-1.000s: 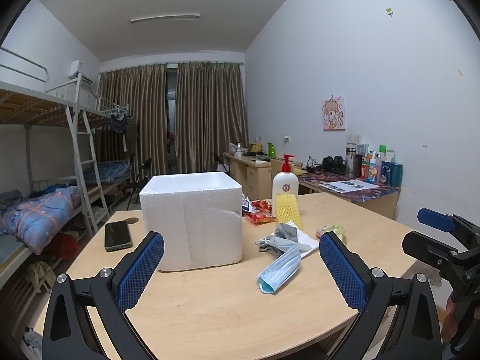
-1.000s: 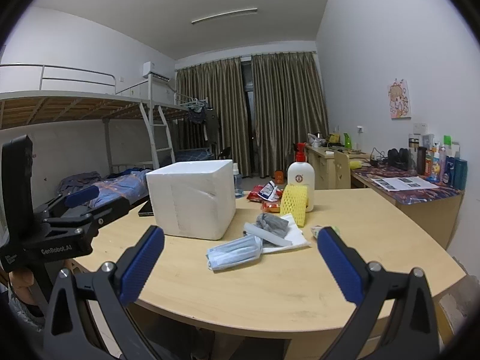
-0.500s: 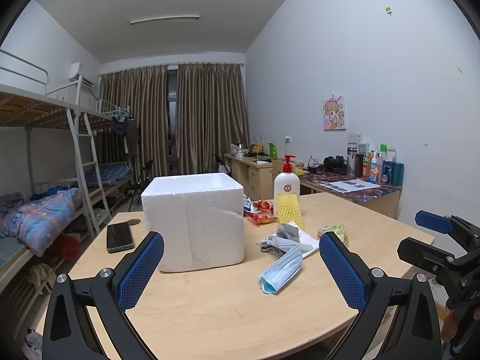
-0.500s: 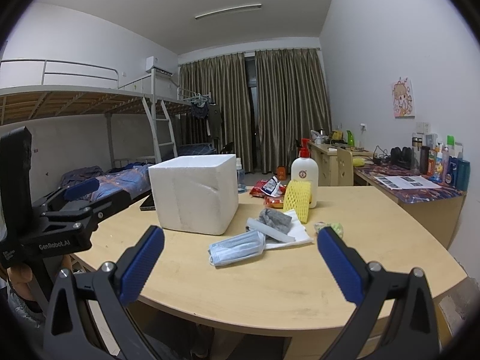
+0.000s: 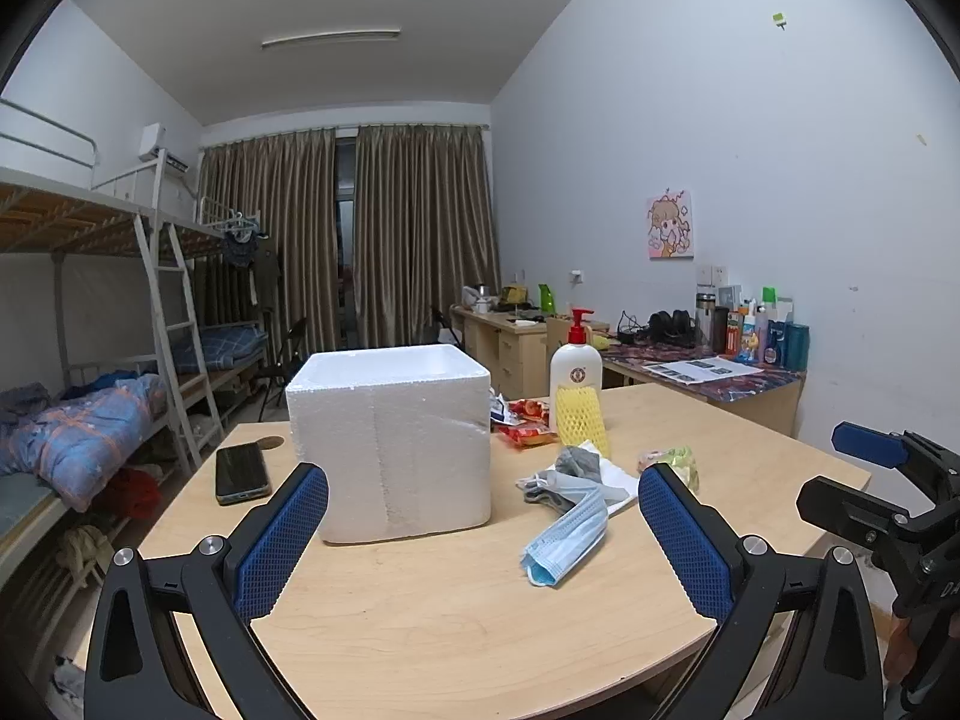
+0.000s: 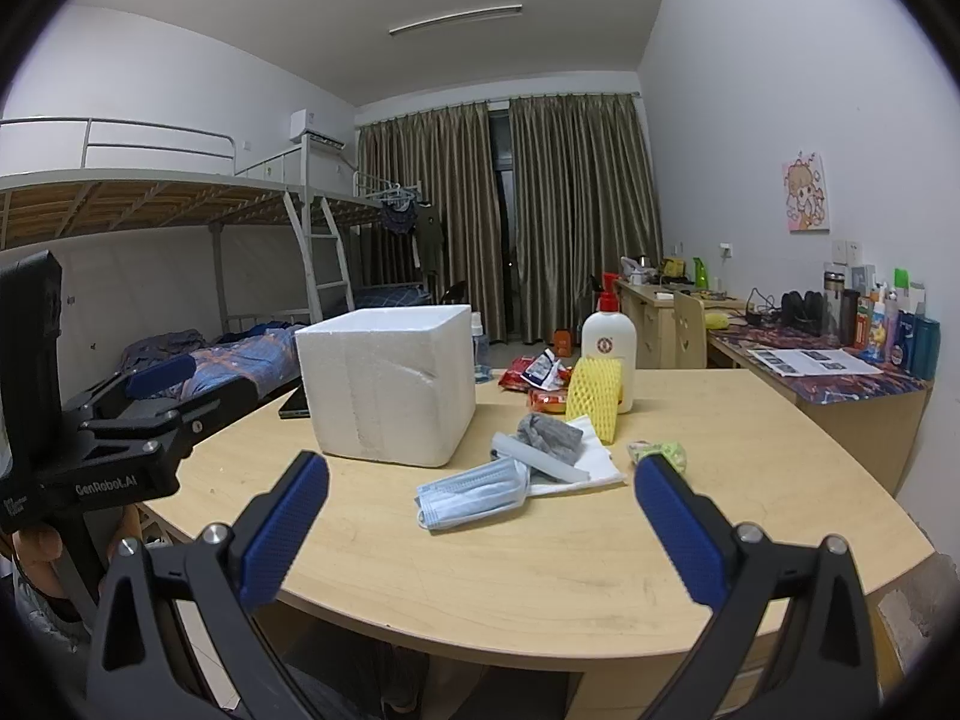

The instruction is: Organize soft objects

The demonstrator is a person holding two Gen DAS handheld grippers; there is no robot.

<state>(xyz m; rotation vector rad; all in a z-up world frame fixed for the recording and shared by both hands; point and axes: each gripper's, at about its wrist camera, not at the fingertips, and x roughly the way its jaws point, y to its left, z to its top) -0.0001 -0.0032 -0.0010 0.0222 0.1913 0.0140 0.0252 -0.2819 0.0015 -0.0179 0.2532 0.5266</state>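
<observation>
While level above the table [image 5: 480, 630], both claws [image 5: 483, 534] [image 6: 480, 516] wide open, empty.

Left gripper [image 5: 483, 531]: jaws wide apart, empty.
Foam box [image 5: 390, 441]: beyond left finger.
Face mask [image 5: 567, 537]: between fingers, ahead.

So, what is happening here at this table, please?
A person holds a two-finger gripper in each hand, and both the left gripper and the right gripper are open and hold nothing. On the table lie soft things not yet sorted: a blue face mask, a grey sock and a yellow foam net. A white foam box stands beside them, open on top.
</observation>
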